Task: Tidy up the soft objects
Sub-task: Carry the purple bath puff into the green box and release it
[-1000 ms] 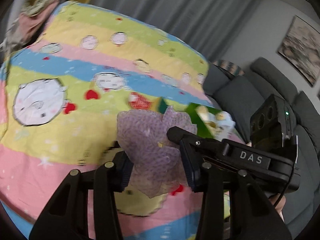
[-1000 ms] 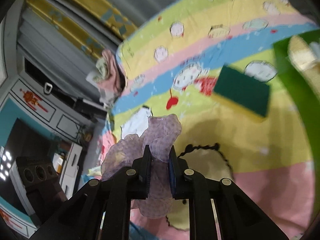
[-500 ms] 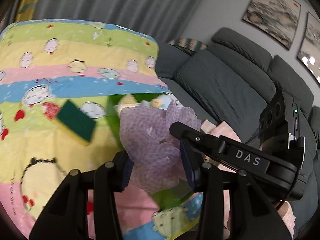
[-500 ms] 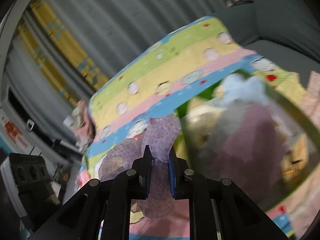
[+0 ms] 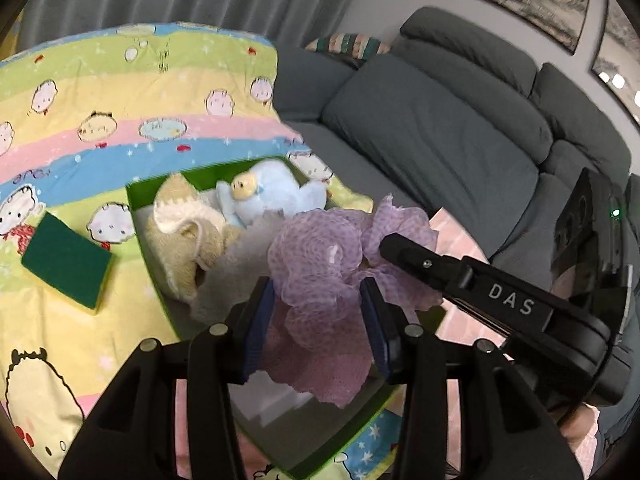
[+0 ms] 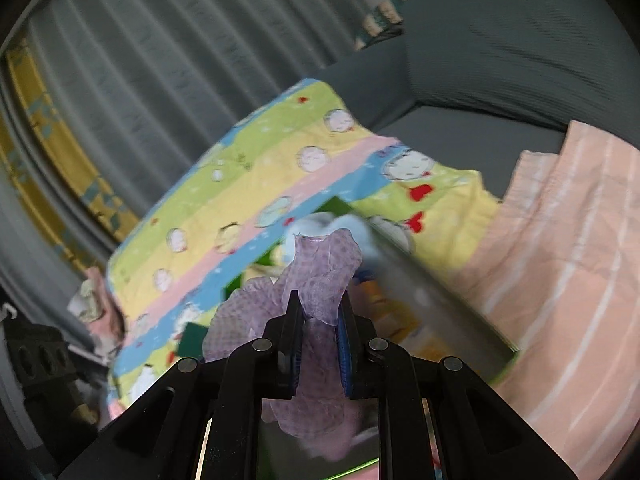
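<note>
Clamping the crumpled lilac mesh cloth from both sides, left gripper and right gripper hold it at centre frame, above the green box of plush toys.

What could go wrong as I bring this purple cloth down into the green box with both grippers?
The purple cloth is pinched by both the left gripper and the right gripper; releasing unevenly could drag it back out. Its loose lower folds hang near the green box rim and might drape outside. The box already holds a blue plush and a beige towel, so the cloth may sit high and slide off.
</note>
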The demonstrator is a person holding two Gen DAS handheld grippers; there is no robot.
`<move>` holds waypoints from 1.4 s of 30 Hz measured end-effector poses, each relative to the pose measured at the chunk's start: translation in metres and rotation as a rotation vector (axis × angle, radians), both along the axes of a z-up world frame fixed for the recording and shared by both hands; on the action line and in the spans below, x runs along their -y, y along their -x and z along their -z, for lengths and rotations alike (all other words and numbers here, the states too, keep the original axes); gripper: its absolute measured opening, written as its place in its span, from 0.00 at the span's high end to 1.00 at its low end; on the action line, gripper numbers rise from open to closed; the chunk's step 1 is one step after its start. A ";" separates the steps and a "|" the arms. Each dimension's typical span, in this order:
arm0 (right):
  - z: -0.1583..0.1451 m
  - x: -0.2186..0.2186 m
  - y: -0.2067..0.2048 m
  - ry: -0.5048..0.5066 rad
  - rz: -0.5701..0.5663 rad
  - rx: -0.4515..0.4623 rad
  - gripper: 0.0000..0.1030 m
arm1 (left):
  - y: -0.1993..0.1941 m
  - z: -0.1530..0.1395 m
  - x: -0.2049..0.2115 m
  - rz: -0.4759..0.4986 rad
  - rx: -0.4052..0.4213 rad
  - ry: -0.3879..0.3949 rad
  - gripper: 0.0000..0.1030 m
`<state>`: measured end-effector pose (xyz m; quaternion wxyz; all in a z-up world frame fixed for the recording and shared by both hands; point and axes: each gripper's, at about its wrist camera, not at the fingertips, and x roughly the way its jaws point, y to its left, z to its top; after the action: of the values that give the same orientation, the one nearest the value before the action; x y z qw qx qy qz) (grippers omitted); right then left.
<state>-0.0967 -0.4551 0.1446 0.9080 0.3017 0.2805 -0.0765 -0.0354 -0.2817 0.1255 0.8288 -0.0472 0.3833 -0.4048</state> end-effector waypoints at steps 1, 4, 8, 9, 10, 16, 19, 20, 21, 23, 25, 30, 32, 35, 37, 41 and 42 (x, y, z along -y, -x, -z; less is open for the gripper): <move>0.002 0.002 -0.002 0.000 0.001 -0.014 0.84 | -0.002 0.004 0.005 -0.002 -0.009 -0.018 0.59; 0.014 0.007 -0.011 -0.016 -0.006 -0.073 0.84 | -0.007 0.015 0.014 -0.022 -0.020 -0.077 0.59; 0.029 0.004 -0.022 0.026 0.020 -0.153 0.84 | -0.012 0.024 0.015 -0.033 -0.060 -0.077 0.59; 0.030 0.003 -0.023 0.031 0.023 -0.161 0.84 | -0.012 0.025 0.015 -0.036 -0.055 -0.078 0.58; 0.032 0.004 -0.024 0.030 0.023 -0.164 0.84 | -0.012 0.026 0.015 -0.039 -0.052 -0.082 0.58; 0.040 0.010 -0.028 0.019 0.033 -0.202 0.84 | -0.020 0.035 0.020 -0.050 -0.088 -0.113 0.56; 0.044 0.011 -0.034 0.014 0.027 -0.218 0.84 | -0.021 0.038 0.022 -0.061 -0.080 -0.132 0.56; 0.044 0.010 -0.035 0.017 0.025 -0.220 0.84 | -0.021 0.038 0.023 -0.063 -0.077 -0.133 0.54; 0.045 0.010 -0.036 0.023 0.029 -0.225 0.84 | -0.021 0.038 0.023 -0.064 -0.077 -0.130 0.52; 0.045 0.009 -0.036 0.032 0.037 -0.228 0.84 | -0.020 0.037 0.022 -0.078 -0.076 -0.122 0.45; 0.044 0.009 -0.035 0.029 0.049 -0.226 0.83 | -0.018 0.036 0.019 -0.084 -0.077 -0.115 0.38; 0.031 0.010 -0.023 0.023 0.059 -0.193 0.51 | -0.011 0.023 -0.003 -0.108 -0.055 -0.069 0.20; 0.024 0.008 -0.018 0.047 0.074 -0.171 0.34 | -0.005 0.016 -0.015 -0.118 -0.031 -0.056 0.19; 0.014 0.008 -0.007 0.067 0.123 -0.118 0.23 | 0.003 0.005 -0.035 -0.141 -0.004 -0.034 0.17; 0.007 0.007 -0.002 0.075 0.129 -0.091 0.22 | 0.008 0.001 -0.048 -0.158 -0.006 -0.010 0.17; 0.000 0.004 0.004 0.061 0.127 -0.052 0.17 | 0.017 -0.008 -0.081 -0.201 0.000 0.015 0.16; -0.002 0.002 0.006 0.062 0.128 -0.042 0.16 | 0.020 -0.010 -0.091 -0.213 0.010 0.016 0.15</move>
<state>-0.1025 -0.4574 0.1462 0.9040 0.2891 0.2773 -0.1492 -0.0551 -0.1911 0.1351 0.8687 -0.0924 0.3687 -0.3177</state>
